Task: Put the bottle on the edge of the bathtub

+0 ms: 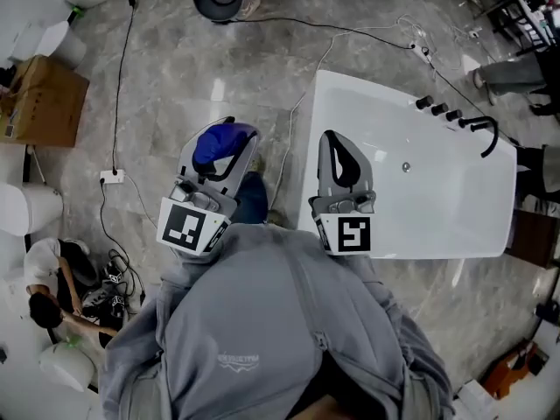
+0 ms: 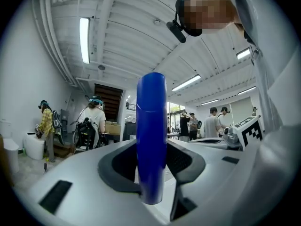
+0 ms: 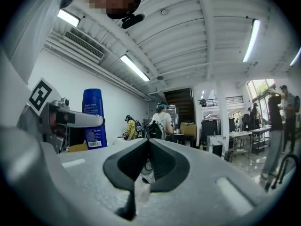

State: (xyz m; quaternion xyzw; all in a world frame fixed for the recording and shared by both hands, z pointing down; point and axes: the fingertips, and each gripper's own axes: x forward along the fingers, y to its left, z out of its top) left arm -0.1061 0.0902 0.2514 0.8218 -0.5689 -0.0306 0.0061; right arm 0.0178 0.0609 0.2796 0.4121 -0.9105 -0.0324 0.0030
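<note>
While I stand in my grey sweatshirt (image 1: 262,322), both tools are held out level in front of my chest. My left hand-held gripper (image 1: 229,135) is clenched on the blue bottle (image 1: 217,145). In the left gripper view the dark pads press on the bottle's two sides, and it stands upright between them, rising well above the jaws. The bottle is in the air over the marble floor (image 1: 201,68), to the left of the bathtub (image 1: 437,234) and apart from its edge. My right hand-held gripper (image 1: 332,138) is just beside the left one. It is clenched on nothing, the jaw tips meeting in a closed point. In the head view it shows over the bathtub's near left corner.

Below and beyond my hands, the white bathtub lies on the floor to my right, slanting away from me. A row of black knobs (image 1: 437,108) and a curved black faucet (image 1: 486,134) sit on its far rim. To my left a white power strip (image 1: 111,177) lies on the floor, with a black cable (image 1: 122,77) running away from it. A person (image 1: 48,296) crouches among gear at the lower left. Farther off on the left stands a cardboard box (image 1: 44,103). In both gripper views, people stand around desks at the back of the room, under long ceiling lights.
</note>
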